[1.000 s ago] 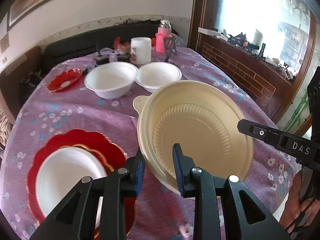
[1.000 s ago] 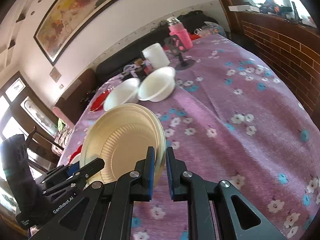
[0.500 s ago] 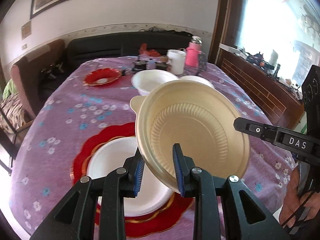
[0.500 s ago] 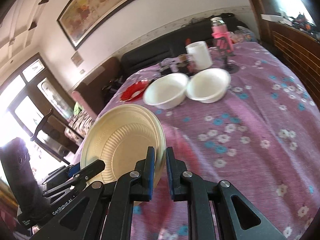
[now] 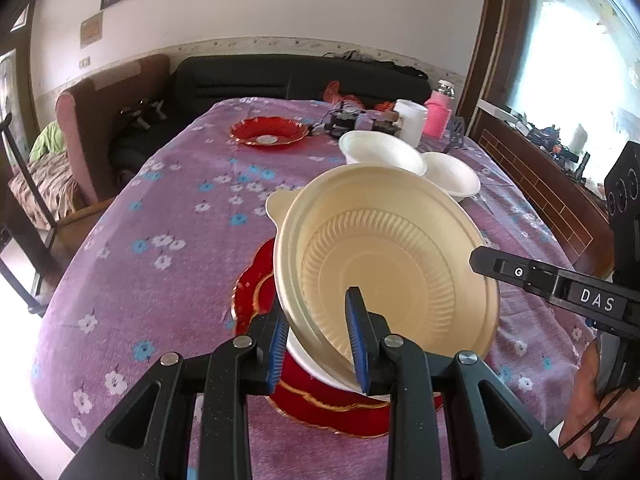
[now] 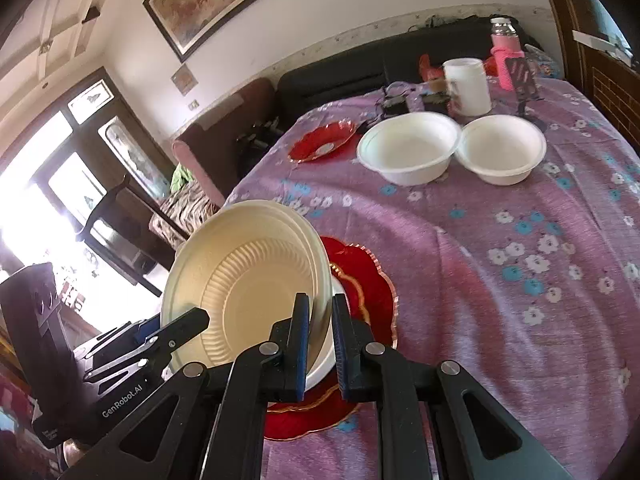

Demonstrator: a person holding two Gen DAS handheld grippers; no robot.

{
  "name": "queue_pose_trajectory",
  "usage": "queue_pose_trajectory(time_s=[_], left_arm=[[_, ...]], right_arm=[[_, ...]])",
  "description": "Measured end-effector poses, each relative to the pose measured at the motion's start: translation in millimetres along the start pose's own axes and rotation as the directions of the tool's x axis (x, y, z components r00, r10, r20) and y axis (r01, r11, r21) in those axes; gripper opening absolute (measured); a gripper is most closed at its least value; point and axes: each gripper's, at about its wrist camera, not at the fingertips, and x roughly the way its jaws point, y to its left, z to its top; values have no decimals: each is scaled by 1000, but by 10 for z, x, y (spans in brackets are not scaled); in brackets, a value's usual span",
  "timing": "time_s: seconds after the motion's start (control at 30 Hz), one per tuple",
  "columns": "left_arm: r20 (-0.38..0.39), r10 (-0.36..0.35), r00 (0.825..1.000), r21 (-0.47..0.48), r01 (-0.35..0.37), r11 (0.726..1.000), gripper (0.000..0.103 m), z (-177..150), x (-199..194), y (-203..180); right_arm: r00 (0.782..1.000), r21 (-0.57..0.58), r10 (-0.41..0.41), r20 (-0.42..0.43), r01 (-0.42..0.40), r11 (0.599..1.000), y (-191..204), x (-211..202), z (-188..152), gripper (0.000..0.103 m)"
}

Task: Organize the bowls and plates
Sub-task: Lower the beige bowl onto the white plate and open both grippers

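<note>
Cream bowl (image 5: pixel 384 276): wide, shallow, ribbed inside, w/ a small tab on its rim at 10 o'clock in left wrist view. Held in the air, tilted, by both grippers at once. It hangs over the near red plate.
Left gripper (image 5: pixel 318 340): blue-padded jaws pinching the bowl's near rim, one pad inside the bowl, one outside.
Right gripper (image 6: pixel 320 340): jaws nearly pressed together, pinching the bowl's thin rim at the bowl's 4 o'clock edge in right wrist view.
Near red plate (image 5: pixel 256 292): scalloped, gold-trimmed, flat on the table under the bowl, at 6 o'clock in both views.
White dish (image 5: pixel 316 368): sits on the near red plate, mostly hidden by the bowl; only a sliver shows.
Two white bowls (image 6: pixel 408 146): side by side, rims touching or nearly so, at 1 o'clock in right wrist view, well apart from the held bowl.
Far red plate (image 6: pixel 322 142): smaller, at 12 o'clock, left of the white bowls.
White jar (image 6: pixel 468 86): upright behind the white bowls.
Pink bottle (image 6: pixel 506 58): upright near the jar, far table edge.
Table (image 6: pixel 500 280): covered w/ purple cloth, white and blue flowers.
Person's hand (image 5: pixel 592 408): at 4 o'clock in left wrist view, on the right gripper's handle.
</note>
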Motion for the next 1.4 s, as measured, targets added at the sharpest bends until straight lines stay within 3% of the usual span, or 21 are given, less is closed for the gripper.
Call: queue_pose_trajectory(time_s=[0.33,1.4], left_arm=[[-62,-20,998,-30,18,999,26,-103,168,110],[-73,-6,997,-25,4,1000,28,-119,259,94]], right_arm=[[999,14,-5,-43,5,1000,-1,144,-49,13],[997,56,5,-75,-1,998,-119,232,-94,14]])
